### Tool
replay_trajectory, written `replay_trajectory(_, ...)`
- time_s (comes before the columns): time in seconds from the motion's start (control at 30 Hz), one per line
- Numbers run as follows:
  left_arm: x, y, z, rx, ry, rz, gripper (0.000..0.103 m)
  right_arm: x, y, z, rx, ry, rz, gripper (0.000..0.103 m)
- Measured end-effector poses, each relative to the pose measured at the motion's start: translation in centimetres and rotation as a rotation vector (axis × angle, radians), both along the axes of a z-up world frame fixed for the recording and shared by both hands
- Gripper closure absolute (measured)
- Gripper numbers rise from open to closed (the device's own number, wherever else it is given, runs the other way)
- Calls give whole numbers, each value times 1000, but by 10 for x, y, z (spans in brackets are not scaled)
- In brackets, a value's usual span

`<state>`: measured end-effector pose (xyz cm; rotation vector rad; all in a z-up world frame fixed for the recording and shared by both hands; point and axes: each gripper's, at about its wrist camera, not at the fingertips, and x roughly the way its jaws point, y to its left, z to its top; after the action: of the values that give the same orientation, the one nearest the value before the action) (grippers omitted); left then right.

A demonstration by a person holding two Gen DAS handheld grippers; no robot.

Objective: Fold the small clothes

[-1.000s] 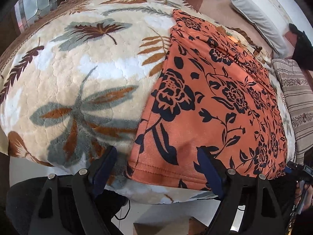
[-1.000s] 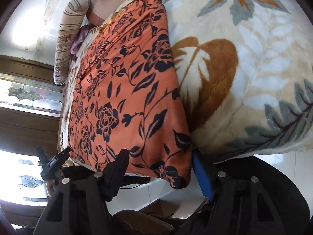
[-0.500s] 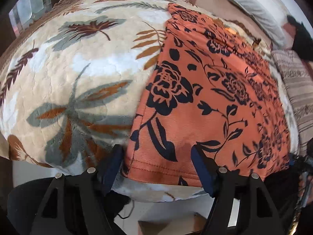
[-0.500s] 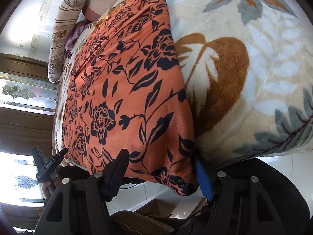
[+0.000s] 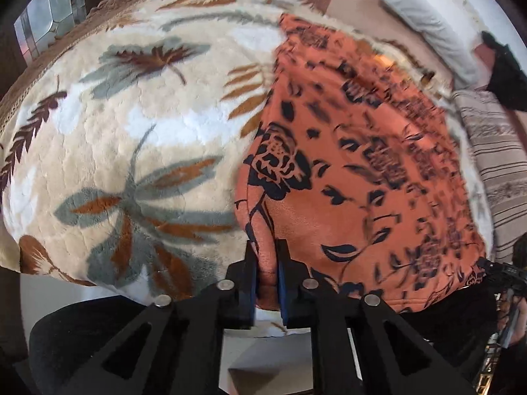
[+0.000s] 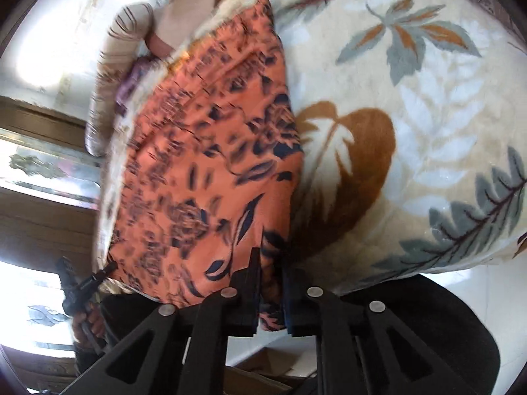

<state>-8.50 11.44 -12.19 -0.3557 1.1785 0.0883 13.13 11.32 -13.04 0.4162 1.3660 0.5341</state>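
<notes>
No writing shows on the orange floral garment (image 5: pixel 355 171).

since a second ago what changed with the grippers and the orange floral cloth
Both the left gripper and right gripper are closing their jaws on the near corners of the orange black-flowered garment, bunching the hem between them. The garment otherwise lies as it did on the leaf-patterned fleece blanket.

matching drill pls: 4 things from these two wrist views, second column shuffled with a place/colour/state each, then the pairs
1. left gripper
2. orange cloth
3. blanket
4. striped pillow

a. cream with a leaf pattern
b. closing on the cloth's near left corner
c. spread on the blanket, black flower print
d. lying beyond the cloth's far side

Pairs: 1-b, 2-c, 3-a, 4-d
</notes>
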Motion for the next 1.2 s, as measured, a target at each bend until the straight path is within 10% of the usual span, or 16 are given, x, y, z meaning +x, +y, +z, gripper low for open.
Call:
replay_trajectory(0.13,1,-2,-9,-33,-5,-10,52,1,9,-15,-34,43,24,39)
replay_trajectory(0.2,3,-9,-9,-7,0,-34,51,-7,3,-10,-31,29,31,37)
replay_trajectory(0.27,6,-14,-6,68,4,-56,84,-3,3,-8,-59,21,50,60)
replay_trajectory(0.33,9,-9,-1,14,-5,-60,95,3,4,-14,-64,37,52,96)
replay_trajectory(0.5,1,12,40,-99,-127,-27,95,-11,-16,18,89,-14,4,96)
replay_trajectory(0.7,6,18,-7,-113,55,3,95,-2,0,-44,78,100,-2,96)
replay_trajectory(0.87,33,16,35,-121,-38,-41,95,5,-23,-34,171,87,-16,96)
replay_trajectory(1.13,205,30,142,-111,-361,5,91,158,-34,39,416,-195,-171,96)
replay_trajectory(1.2,258,31,123,-84,-325,24,62,205,-29,20,434,-193,-202,92)
